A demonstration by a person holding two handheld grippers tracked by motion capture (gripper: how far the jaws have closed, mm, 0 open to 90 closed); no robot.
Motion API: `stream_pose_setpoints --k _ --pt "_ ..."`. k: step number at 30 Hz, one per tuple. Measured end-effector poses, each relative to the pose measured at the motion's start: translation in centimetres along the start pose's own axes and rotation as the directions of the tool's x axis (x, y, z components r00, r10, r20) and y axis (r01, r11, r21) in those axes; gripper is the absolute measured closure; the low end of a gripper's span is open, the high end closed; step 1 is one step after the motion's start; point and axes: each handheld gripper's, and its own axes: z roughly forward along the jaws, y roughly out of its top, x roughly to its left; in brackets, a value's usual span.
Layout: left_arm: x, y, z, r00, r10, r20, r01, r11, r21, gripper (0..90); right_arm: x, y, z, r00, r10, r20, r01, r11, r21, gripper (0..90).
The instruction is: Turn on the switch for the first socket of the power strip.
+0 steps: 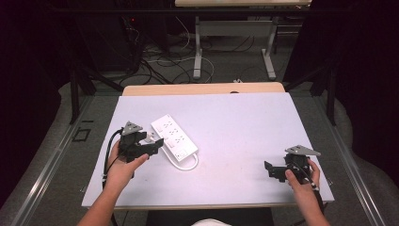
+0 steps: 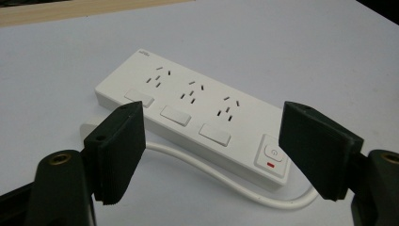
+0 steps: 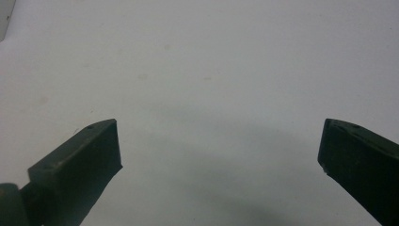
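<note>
White power strip lying flat on the white table, at about 10 o'clock from the table's centre, long axis running 11 to 5 o'clock; three socket groups, three rocker switches and a power button with a red mark facing up, white cable looping out from the 5 o'clock end

Left gripper just beside the strip's near long edge, at its 8 o'clock, jaws parted fairly wide, nothing between the pads, no contact with the strip as far as the left gripper view shows. Right gripper well apart at 4 o'clock on the table, jaws spread wide over bare surface, holding nothing

Risks from here, as a judgement: smooth casing, so a grip across the body likely to slip or skid the strip along the table; a pad landing on a rocker switch or the power button likely to toggle it; cable loop near the approach path, easy to snag and drag the strip round

Hard to make out: small logo at the strip's far end, unreadable; plug end of the cable not traceable; a small pale object beside the left gripper in the high view, unclear
</note>
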Motion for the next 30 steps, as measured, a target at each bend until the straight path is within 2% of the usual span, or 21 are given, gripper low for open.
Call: stream_pose_setpoints --k 5,6,7,12,14,15,16,21,27,28,30 --pt "0.1 0.7 0.3 1.0 0.002 -0.006 -0.002 1.0 0.004 24.1 0.0 0.0 0.1 1.0 0.002 0.001 -0.002 1.0 -0.001 0.0" --pt "0.0 0.8 0.5 0.9999 -0.011 -0.011 0.011 0.9999 -0.007 24.3 0.0 0.0 0.1 1.0 0.004 -0.003 -0.004 1.0 0.003 0.0" --pt "0.1 1.0 0.4 0.9999 -0.011 0.0 0.011 0.9999 0.012 24.5 0.0 0.0 0.1 1.0 0.006 -0.004 -0.006 1.0 0.003 0.0" --pt "0.0 1.8 0.9 0.9992 -0.039 -0.001 0.039 0.9992 -0.003 24.6 0.1 0.0 0.2 1.0 0.001 -0.008 -0.001 1.0 0.007 0.0" --pt "0.1 2.1 1.0 0.9995 -0.031 -0.003 0.031 0.9995 0.003 25.1 0.1 0.0 0.2 0.9999 -0.002 -0.011 0.002 1.0 0.007 0.0" --pt "-0.1 2.3 1.2 0.9985 -0.054 0.004 0.054 0.9985 0.004 25.6 0.1 0.0 0.2 0.9999 0.002 -0.01 -0.002 1.0 0.006 0.0" --pt "-0.1 2.4 1.3 0.9982 -0.06 0.004 0.06 0.9982 0.007 25.8 0.1 0.0 0.2 0.9999 0.002 -0.01 -0.002 1.0 0.008 0.0" --pt "-0.2 3.1 1.9 0.9979 -0.065 0.005 0.064 0.9975 0.028 26.9 0.2 -0.1 0.2 0.9999 0.006 -0.013 -0.006 1.0 0.008 0.0" --pt "-0.3 3.7 2.5 0.9959 -0.09 -0.004 0.09 0.9943 0.056 28.7 0.2 -0.1 0.2 0.9999 0.006 -0.015 -0.006 1.0 0.009 0.0" --pt "-0.3 3.8 2.7 0.9947 -0.103 -0.002 0.103 0.9922 0.071 28.9 0.2 -0.1 0.2 0.9999 0.005 -0.015 -0.005 1.0 0.01 0.0" --pt "-0.2 3.9 3.1 0.9895 -0.144 0.012 0.141 0.9825 0.121 28.5 0.2 -0.1 0.3 0.9998 0.004 -0.018 -0.004 1.0 0.011 0.0"
